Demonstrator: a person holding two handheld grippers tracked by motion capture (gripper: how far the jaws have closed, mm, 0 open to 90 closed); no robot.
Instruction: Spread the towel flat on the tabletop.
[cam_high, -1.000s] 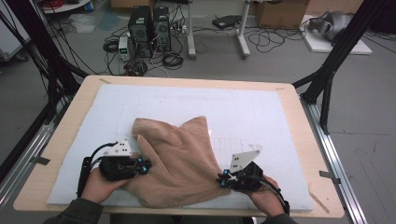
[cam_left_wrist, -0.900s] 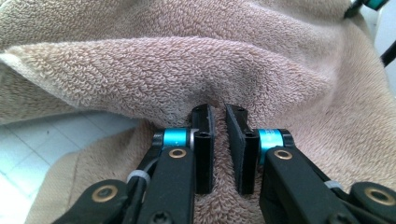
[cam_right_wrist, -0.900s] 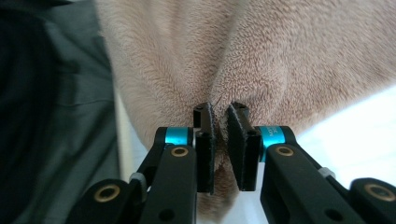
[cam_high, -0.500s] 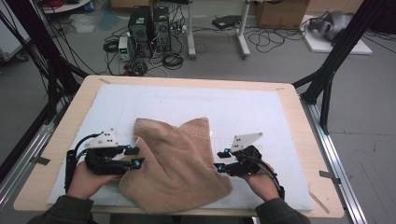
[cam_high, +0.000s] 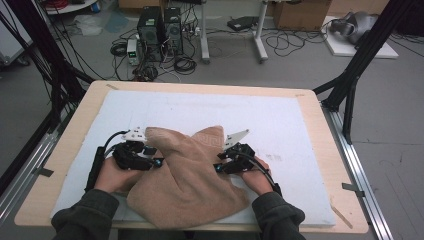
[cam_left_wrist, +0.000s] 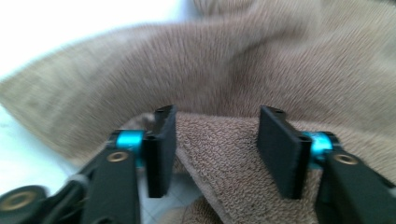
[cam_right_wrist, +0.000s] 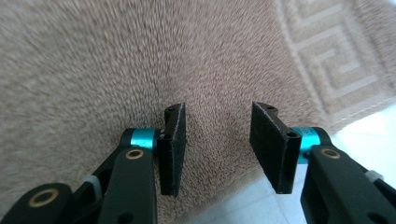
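moved: both claws were clamped on the towel's side edges a second ago; jaws have since been opening, hands swung outward, now back in against the towel's sides, cloth lying between the jaws.
left claw (cam_high: 156, 163): released, jaws well apart. In the left gripper view (cam_left_wrist: 215, 140) a folded edge of the towel lies between the pads, not pinched.
right claw (cam_high: 218, 167): released, jaws apart. In the right gripper view (cam_right_wrist: 215, 140) it sits over the towel's edge, pile showing between the pads, no squeeze.
towel (cam_high: 187, 172): tan terry, rumpled, on the white mat (cam_high: 280, 125) at the near middle of the table (cam_high: 320, 107). Two corners stick up toward the far side, one with a key-pattern border. Near edge hangs slightly past the mat.
hands: left hand (cam_high: 116, 176) and right hand (cam_high: 256, 176) flank the towel, both resting low on the mat.
blur: both gripper views smeared.
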